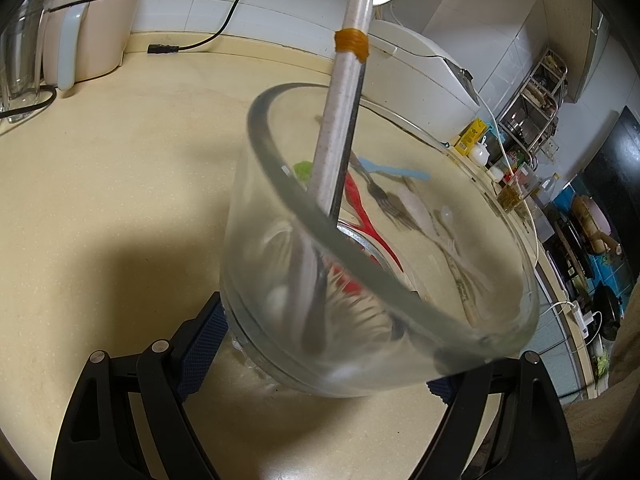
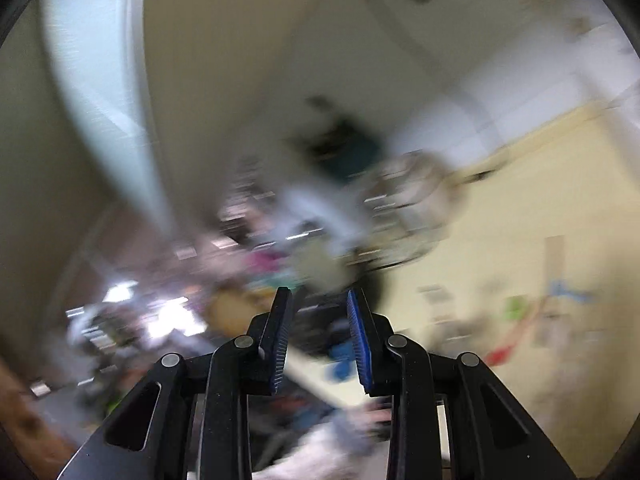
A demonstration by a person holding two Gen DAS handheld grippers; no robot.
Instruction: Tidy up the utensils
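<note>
Glass, clear and round: the wide cup (image 1: pixel 360 264) sits clamped between my left gripper's (image 1: pixel 320 344) blue pads, tilted over the cream countertop (image 1: pixel 120 184). A long white-handled ladle (image 1: pixel 344 120) with an orange band stands in it, leaning on the rim. Beyond, on the counter, lie a metal fork (image 1: pixel 384 196), a red plastic utensil (image 1: pixel 360 204) and a light blue one (image 1: pixel 392 170). My right gripper (image 2: pixel 320 344) shows its jaws parted with nothing between them; its view is smeared with blur.
</note>
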